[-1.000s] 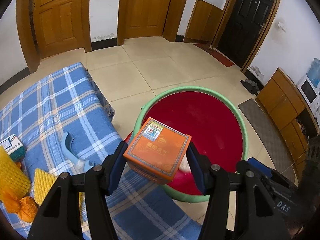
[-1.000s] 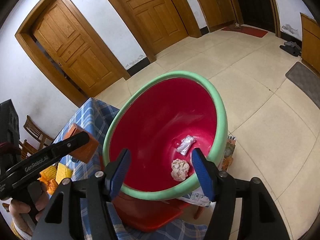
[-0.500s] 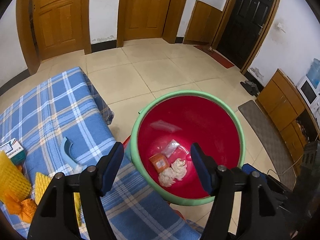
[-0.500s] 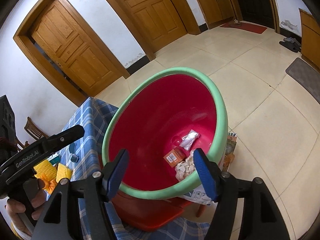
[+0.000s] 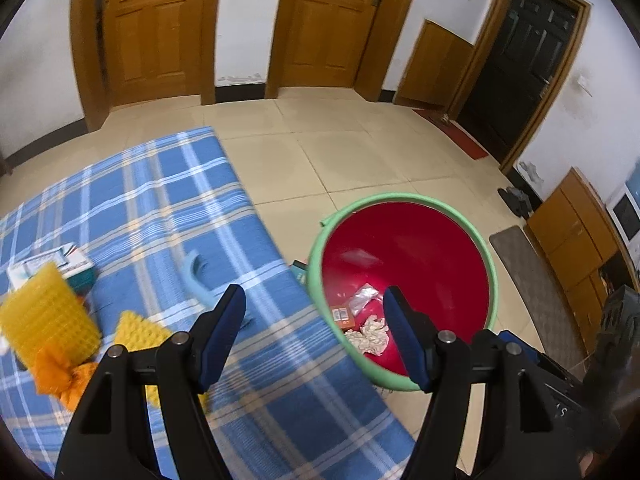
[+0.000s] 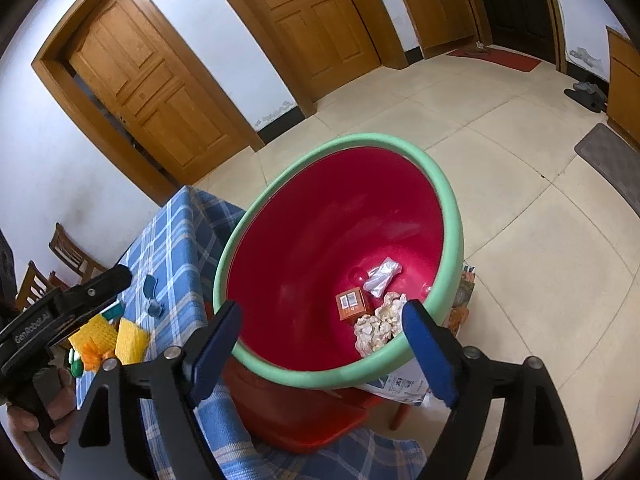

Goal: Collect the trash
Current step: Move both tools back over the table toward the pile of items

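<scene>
Orange box [image 5: 343, 317] dropped into basin [image 5: 400, 382]; left tool [image 5: 310, 318] empty; right tool [image 6: 320, 326] opening, empty, tilted down.

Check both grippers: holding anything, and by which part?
Nothing is held. Left gripper: jaws apart and empty. Right gripper: jaws opening, nothing between them. The orange box lies in the bin.

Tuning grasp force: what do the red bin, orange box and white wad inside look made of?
Red bin: looks like glossy moulded plastic, soft highlights, thick green rim. Orange box: printed cardboard, matte, sharp edges, label on top. White wad: crumpled tissue or paper, soft irregular folds; which, unclear.
</scene>
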The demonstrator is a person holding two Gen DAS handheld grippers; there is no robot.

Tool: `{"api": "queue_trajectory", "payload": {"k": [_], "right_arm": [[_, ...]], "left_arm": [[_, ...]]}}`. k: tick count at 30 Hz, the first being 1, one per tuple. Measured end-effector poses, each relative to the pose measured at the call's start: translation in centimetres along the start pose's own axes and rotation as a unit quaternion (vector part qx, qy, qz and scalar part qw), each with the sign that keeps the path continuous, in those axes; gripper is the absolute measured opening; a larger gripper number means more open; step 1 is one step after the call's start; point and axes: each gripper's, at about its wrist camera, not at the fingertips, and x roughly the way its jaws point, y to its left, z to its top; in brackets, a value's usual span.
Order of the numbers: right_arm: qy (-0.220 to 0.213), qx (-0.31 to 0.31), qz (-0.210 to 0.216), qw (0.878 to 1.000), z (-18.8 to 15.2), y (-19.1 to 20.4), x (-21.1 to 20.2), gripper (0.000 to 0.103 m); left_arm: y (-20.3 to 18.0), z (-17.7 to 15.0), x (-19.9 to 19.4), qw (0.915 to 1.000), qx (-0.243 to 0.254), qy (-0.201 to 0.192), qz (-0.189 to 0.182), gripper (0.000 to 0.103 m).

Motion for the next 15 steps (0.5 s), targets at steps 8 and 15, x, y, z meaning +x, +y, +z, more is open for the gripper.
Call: {"api": "queue_trajectory", "payload": {"k": [8, 15], "right_arm": [[0.001, -0.013, 0.007, 1.0, -0.1, 1.2, -0.4, 0.086], [0.0, -0.025, 0.014, 1.0, -0.3, 2.4, -0.7, 0.088]], "left_arm": [[3.0, -1.3, -2.2, 0.9991, -0.037, -0.011, 0.02, 0.072], [6.0, -2.2, -4.0, 0.9969, -0.065, -0.024, 0.038, 0.072]]}}
